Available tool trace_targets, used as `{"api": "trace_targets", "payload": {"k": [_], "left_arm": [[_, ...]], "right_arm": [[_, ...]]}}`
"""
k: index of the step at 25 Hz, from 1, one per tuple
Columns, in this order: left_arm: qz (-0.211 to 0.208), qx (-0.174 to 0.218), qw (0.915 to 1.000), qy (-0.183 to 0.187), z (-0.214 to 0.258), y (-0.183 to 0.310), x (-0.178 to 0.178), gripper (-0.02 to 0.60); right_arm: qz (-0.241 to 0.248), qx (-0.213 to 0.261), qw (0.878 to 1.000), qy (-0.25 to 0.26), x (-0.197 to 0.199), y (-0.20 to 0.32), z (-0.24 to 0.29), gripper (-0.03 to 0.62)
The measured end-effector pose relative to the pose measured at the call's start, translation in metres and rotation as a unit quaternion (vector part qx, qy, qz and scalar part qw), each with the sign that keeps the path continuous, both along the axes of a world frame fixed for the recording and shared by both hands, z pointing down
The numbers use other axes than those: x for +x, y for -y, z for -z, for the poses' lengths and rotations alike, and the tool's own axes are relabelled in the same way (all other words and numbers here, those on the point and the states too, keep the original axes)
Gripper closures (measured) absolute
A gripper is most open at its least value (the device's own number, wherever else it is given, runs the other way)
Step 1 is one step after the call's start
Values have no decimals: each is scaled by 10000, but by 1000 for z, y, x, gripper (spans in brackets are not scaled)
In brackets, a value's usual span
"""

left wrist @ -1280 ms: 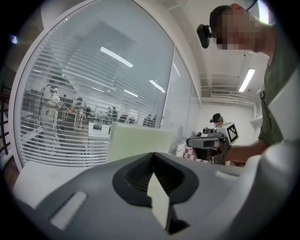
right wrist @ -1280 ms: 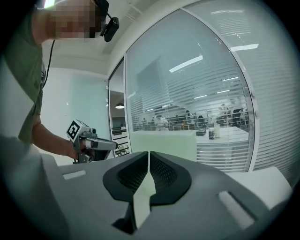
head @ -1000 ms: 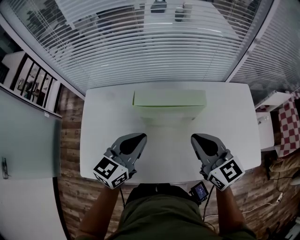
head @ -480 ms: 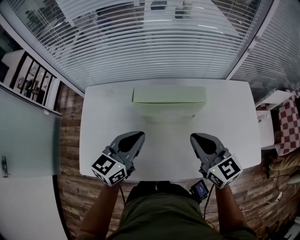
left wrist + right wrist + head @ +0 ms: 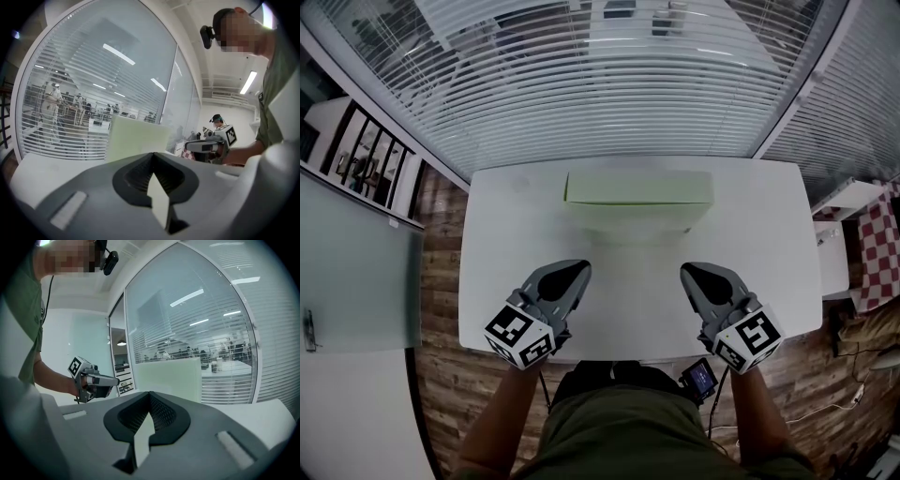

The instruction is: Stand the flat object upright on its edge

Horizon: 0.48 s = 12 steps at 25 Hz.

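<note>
Glass wall w/ white blinds runs behind and to both sides of you; wood floor shows below it at the left. White table sits straight in front of you, its far edge near the blinds.

Pale green box, flat and wide, is at the far-middle of the table. It stands upright on a long edge, broad face toward you, top edge level. Nothing touches it, and both gripper views show it as an upright panel w/ the blinds behind it.

Left tongs are over the near-left part of the table, tip aimed toward the box but well apart from it. Jaws are pressed together w/ nothing between them. Right tongs mirror that over the near-right part: jaws closed, empty, also well short of the box. The two tips are apart from each other, bare tabletop between.

Your forearms come in from the bottom edge. A marker cube sits at the back of the left tongs, another on the right. Small lit screen hangs at the table's near edge, beside your right wrist.
</note>
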<state>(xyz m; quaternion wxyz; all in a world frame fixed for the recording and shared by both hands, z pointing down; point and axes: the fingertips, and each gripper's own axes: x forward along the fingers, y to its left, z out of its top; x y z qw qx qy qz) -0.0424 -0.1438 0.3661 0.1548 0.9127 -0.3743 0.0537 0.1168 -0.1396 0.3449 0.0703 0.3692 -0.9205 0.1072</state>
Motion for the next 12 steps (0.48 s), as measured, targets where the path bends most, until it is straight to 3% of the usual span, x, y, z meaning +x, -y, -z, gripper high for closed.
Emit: {"api": "trace_targets", "payload": {"k": [12], "left_arm": [[-53,-7,10000,48,-2,-3,3,583]], "right_arm": [[-36,-37,10000,-7,1,-1,-4,582]]}}
